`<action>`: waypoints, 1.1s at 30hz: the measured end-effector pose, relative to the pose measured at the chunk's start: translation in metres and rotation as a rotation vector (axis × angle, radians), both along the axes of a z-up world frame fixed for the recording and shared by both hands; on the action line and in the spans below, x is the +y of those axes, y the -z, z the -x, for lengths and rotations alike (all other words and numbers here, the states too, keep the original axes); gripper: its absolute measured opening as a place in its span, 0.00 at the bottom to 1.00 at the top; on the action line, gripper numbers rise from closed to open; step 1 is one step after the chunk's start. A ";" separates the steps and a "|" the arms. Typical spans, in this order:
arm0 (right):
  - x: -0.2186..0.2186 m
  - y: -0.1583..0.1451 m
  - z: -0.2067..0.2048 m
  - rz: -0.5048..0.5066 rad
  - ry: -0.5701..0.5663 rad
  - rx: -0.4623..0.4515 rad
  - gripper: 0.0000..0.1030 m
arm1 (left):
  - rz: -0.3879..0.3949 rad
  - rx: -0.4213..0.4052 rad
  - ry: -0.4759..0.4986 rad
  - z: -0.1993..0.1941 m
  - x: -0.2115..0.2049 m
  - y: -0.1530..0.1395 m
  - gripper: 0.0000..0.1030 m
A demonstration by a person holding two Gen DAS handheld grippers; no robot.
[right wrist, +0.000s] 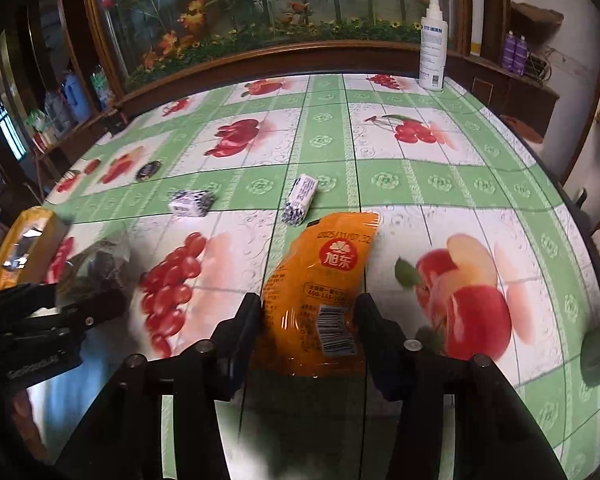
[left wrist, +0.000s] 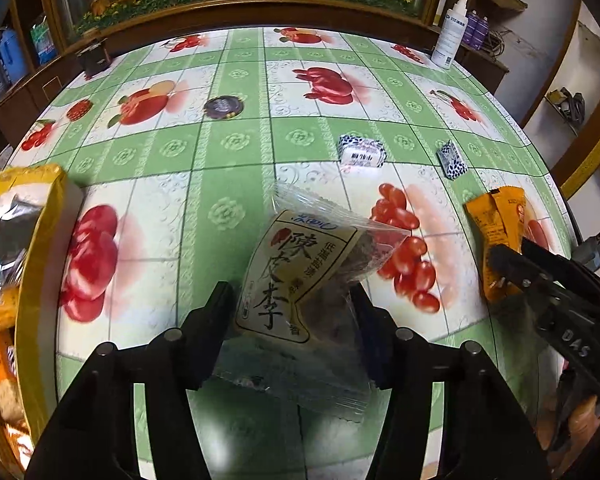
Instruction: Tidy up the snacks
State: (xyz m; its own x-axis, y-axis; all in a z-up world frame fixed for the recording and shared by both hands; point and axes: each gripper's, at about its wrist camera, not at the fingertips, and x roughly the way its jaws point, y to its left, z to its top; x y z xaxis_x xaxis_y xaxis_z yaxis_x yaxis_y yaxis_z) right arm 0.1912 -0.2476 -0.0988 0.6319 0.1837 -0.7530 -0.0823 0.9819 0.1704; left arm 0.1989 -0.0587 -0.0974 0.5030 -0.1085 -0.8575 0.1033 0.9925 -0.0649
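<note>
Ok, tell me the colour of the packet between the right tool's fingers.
Orange packet, clearest in the right wrist view.

Sitting on the table [left wrist: 236,152]: two blue-patterned packets [left wrist: 362,151], one orange pouch [right wrist: 320,292], one clear bag [left wrist: 300,272], one dark round snack [left wrist: 223,106], one spray bottle [right wrist: 433,46].

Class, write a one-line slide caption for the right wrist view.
Right gripper closed on an orange plastic snack packet above the green fruit-print tablecloth.

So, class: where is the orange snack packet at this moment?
In the right wrist view the orange snack packet lies low in the centre, between the right gripper's fingers, just in front of a blue-and-white candy.
</note>
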 end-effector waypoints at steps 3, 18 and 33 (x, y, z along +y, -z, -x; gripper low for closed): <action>-0.004 -0.006 0.018 -0.060 -0.019 -0.013 0.48 | 0.003 -0.016 -0.015 0.017 0.009 -0.005 0.50; 0.025 -0.027 0.091 -0.245 -0.141 -0.046 0.48 | 0.049 -0.101 -0.097 0.109 0.070 -0.021 0.39; 0.088 -0.030 0.120 -0.262 -0.285 -0.045 0.48 | 0.116 -0.148 -0.124 0.158 0.107 -0.030 0.38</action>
State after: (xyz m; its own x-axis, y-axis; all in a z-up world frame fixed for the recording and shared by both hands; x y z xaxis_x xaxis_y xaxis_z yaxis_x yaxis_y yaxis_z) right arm 0.0716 -0.1598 -0.0693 0.5590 0.5388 -0.6302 -0.3585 0.8424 0.4022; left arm 0.0405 0.0488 -0.0669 0.6378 -0.1317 -0.7588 -0.0020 0.9850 -0.1727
